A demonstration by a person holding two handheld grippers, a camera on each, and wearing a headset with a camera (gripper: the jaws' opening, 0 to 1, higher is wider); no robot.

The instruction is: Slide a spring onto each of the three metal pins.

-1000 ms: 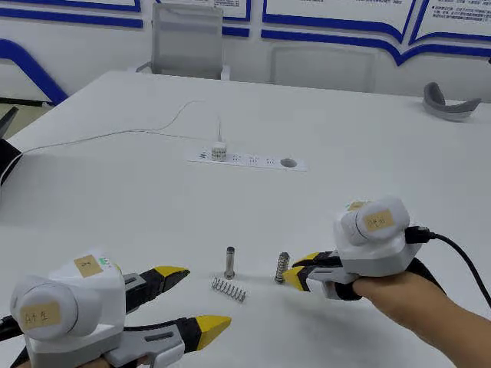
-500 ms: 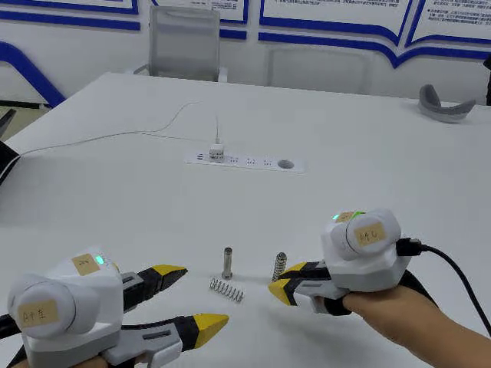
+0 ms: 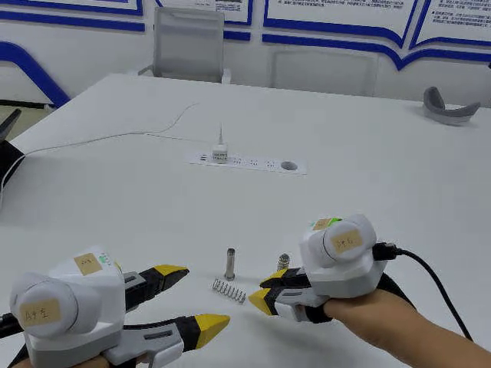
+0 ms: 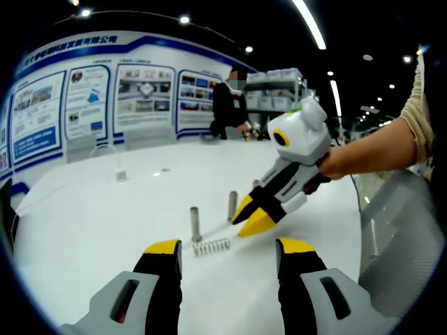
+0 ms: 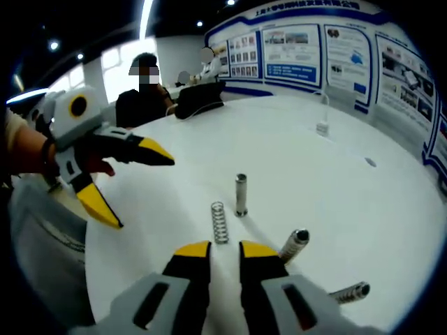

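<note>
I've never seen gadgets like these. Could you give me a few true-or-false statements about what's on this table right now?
1. The left claw is open and empty. True.
2. The loose silver coil spring stands upright. False: it lies on its side on the white table.
3. The bare silver metal pin stands upright. True.
4. The white power strip lies between the two claws. False: it lies farther off, mid-table.

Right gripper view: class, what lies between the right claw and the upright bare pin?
A loose spring lies flat on the table between the right claw and the bare pin, seen in the right gripper view.
</note>
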